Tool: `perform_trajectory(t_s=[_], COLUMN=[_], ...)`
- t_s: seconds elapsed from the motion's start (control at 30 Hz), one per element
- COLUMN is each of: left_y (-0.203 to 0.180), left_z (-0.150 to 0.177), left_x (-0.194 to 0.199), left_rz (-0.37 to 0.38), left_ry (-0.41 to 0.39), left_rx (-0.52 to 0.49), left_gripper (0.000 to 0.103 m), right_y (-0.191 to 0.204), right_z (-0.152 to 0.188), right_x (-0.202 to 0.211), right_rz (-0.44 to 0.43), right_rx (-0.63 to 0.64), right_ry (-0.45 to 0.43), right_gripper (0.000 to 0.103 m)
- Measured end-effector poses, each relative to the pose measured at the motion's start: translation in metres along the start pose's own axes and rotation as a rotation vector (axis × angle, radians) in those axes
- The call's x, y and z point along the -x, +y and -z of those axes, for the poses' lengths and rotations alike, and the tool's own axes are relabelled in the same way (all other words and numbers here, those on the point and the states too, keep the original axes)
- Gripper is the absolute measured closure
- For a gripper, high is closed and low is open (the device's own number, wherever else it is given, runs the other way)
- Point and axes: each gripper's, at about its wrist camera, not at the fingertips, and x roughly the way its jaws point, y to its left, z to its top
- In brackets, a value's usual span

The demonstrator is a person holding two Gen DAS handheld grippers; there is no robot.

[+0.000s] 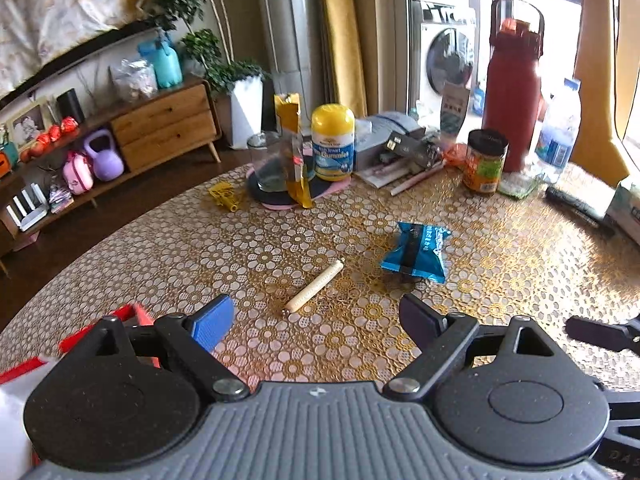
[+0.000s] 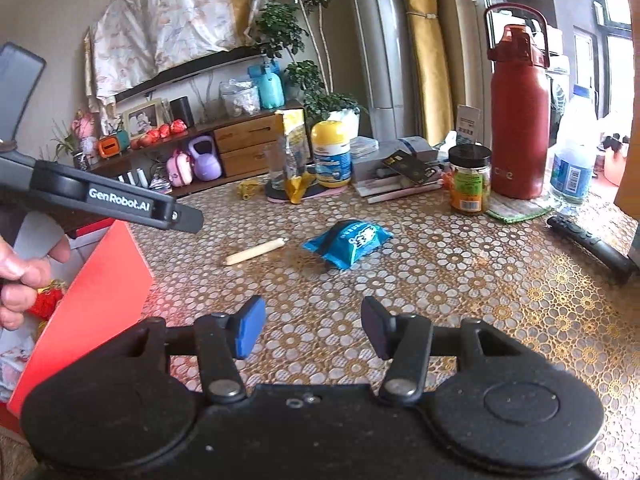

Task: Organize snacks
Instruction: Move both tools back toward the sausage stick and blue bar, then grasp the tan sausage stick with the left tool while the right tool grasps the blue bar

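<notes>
Your left tongs are wide apart and hold nothing; your right tongs are apart too, and they are empty as well; both hang just above the desk.

Two snacks lie loose in the middle of the desk, a little way from each other; the thin snack stick lies flat and slanted, right in front of your left tongs; the blue snack bag sits past it, a bit to the right; the red box is down at your left side, at the desk's edge, and it looks like the place where snacks go.

The stick looks light and thin; it is round, so it may roll away when you touch it; it may be a bit soft inside, so squeeze gently; take it in the middle, with the tongs across it, not along it.

The blue bag looks puffy and full of air; it should be very light, but the wrap is shiny and may slip; what is inside could crush, so do not pinch hard; take it by a flat sealed end, or across its narrow side.
</notes>
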Motion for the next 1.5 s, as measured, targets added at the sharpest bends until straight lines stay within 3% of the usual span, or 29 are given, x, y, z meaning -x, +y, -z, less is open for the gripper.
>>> perform_trajectory(t_s=[0.43, 0.97, 1.03, 1.17, 1.3, 1.5], left_y=[0.007, 0.011, 0.013, 0.018, 0.018, 0.011], left_z=[-0.02, -0.014, -0.013, -0.012, -0.013, -0.015], left_x=[-0.093, -0.151, -0.155, -0.157, -0.157, -0.153], left_rz=[0.05, 0.053, 0.06, 0.1, 0.136, 0.132], left_ry=[0.139, 0.178, 0.191, 0.198, 0.201, 0.211], left_rx=[-0.058, -0.082, -0.078, -0.035, -0.006, -0.013], left_gripper=[0.013, 0.013, 0.026, 0.038, 0.059, 0.08], right_y=[-0.019, -0.023, -0.022, -0.021, -0.024, -0.021], right_z=[-0.001, -0.021, -0.026, -0.033, -0.044, -0.058], right_x=[-0.018, -0.056, -0.061, -0.072, -0.09, -0.123], right_rz=[0.044, 0.055, 0.052, 0.048, 0.056, 0.093], right_rx=[-0.04, -0.071, -0.069, -0.076, -0.107, -0.12], right_ry=[0.029, 0.044, 0.042, 0.043, 0.057, 0.08], right_gripper=[0.047, 0.04, 0.04, 0.04, 0.04, 0.038])
